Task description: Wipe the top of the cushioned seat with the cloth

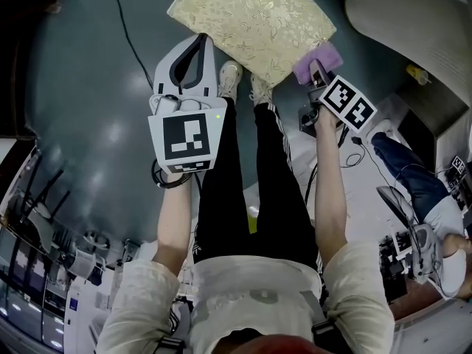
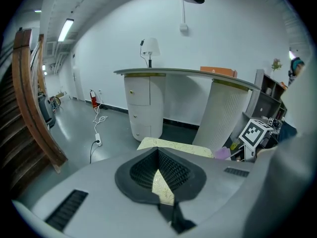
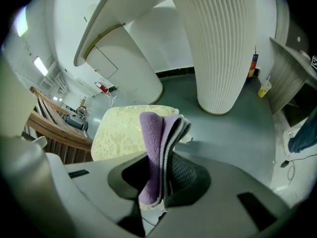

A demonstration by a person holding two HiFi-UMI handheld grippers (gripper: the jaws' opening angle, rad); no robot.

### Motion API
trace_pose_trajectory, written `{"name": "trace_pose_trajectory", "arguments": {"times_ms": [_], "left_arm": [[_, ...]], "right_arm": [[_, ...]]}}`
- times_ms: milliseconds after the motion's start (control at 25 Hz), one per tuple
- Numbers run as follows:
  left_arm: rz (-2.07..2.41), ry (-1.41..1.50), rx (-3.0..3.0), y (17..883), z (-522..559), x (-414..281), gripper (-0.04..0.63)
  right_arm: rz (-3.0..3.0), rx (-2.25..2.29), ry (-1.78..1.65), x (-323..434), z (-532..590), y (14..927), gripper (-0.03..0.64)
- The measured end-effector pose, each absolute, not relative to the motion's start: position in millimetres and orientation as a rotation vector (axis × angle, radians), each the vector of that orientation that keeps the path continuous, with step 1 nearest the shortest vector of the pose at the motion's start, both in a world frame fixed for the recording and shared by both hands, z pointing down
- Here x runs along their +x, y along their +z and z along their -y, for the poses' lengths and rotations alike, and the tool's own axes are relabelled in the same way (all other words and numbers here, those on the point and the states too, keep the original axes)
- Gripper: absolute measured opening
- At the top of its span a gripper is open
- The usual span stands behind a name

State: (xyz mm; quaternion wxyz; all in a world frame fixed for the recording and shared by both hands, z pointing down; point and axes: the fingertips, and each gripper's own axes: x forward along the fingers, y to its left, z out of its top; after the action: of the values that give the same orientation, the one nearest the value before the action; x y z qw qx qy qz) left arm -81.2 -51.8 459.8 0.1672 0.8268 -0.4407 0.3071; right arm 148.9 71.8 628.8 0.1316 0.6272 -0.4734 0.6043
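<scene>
The cushioned seat (image 1: 251, 21) has a cream-gold patterned top and stands on the grey floor just ahead of my feet. It also shows in the left gripper view (image 2: 171, 146) and in the right gripper view (image 3: 124, 130). My right gripper (image 1: 316, 69) (image 3: 166, 157) is shut on a folded purple cloth (image 1: 318, 54) (image 3: 152, 138), which hangs at the seat's near right corner. My left gripper (image 1: 200, 43) (image 2: 158, 155) is shut with nothing in it. Its tips are at the seat's near left edge, and the frames do not show whether they touch it.
A white ribbed column (image 3: 223, 48) (image 2: 223, 115) holds up a curved counter (image 2: 188, 73) behind the seat, beside a round white cabinet (image 2: 143, 105). A black cable (image 1: 129, 28) runs over the floor at left. Another person (image 1: 424, 194) sits at the right. A wooden frame (image 2: 29, 98) stands far left.
</scene>
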Motion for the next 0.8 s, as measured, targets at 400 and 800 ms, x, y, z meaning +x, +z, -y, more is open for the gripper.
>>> {"name": "trace_pose_trajectory", "arguments": {"times_ms": [400,800], "left_arm": [[1.3,0.846,2.35,432,57,-92,-0.008],[1.361,0.812,2.315,426,62,-124,-0.008]], "right_arm": [[1.825,1.943,1.654,90,5,453,0.089],[2.012,1.812,1.611,8,47,447,0.089]]}}
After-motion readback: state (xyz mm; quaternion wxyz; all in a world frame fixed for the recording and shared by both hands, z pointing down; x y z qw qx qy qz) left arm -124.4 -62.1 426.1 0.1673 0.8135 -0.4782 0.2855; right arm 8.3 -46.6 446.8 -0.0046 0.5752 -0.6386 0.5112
